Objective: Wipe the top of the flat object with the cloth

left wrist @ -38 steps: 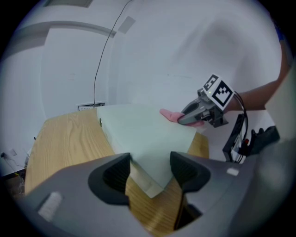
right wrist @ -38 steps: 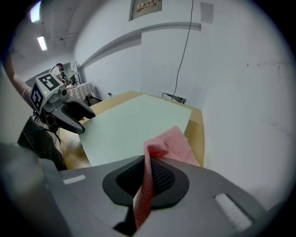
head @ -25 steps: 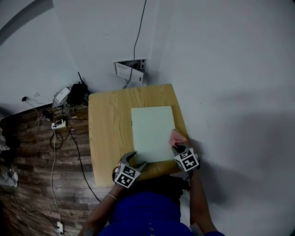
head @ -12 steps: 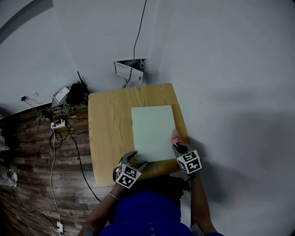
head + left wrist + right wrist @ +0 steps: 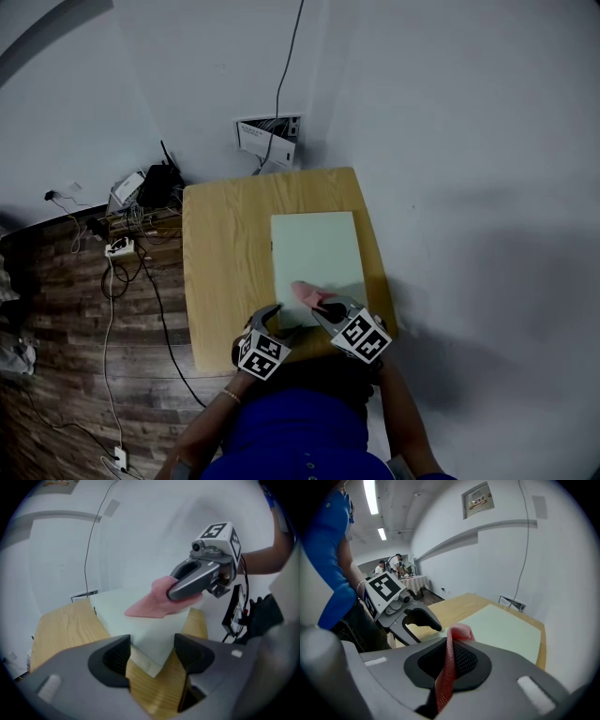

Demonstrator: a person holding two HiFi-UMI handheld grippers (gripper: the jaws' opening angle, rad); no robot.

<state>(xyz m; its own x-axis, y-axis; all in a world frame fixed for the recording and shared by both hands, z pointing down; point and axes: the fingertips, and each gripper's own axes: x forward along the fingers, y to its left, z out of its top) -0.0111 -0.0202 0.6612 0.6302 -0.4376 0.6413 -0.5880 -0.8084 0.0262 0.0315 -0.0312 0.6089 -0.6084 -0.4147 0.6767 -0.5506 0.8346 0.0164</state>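
Observation:
A pale green flat object [image 5: 317,255] lies on the small wooden table [image 5: 225,262]. My right gripper [image 5: 319,306] is shut on a pink cloth [image 5: 304,292], and the cloth rests on the object's near left part. In the right gripper view the cloth [image 5: 449,667] stands pinched between the jaws, with the flat object [image 5: 501,626] ahead. My left gripper [image 5: 279,323] is open by the object's near left corner. In the left gripper view that corner [image 5: 152,660] lies just beyond its open jaws, and the cloth [image 5: 152,604] and right gripper [image 5: 174,592] are farther in.
Cables, a power strip [image 5: 118,250] and a black box [image 5: 157,187] lie on the wood floor left of the table. A wall box [image 5: 265,141] with a cable sits behind it. The table's right edge is close to the white wall.
My right gripper has swept the cloth leftward along the flat object's near part, from its right edge toward the near left corner. The left gripper has stayed put.

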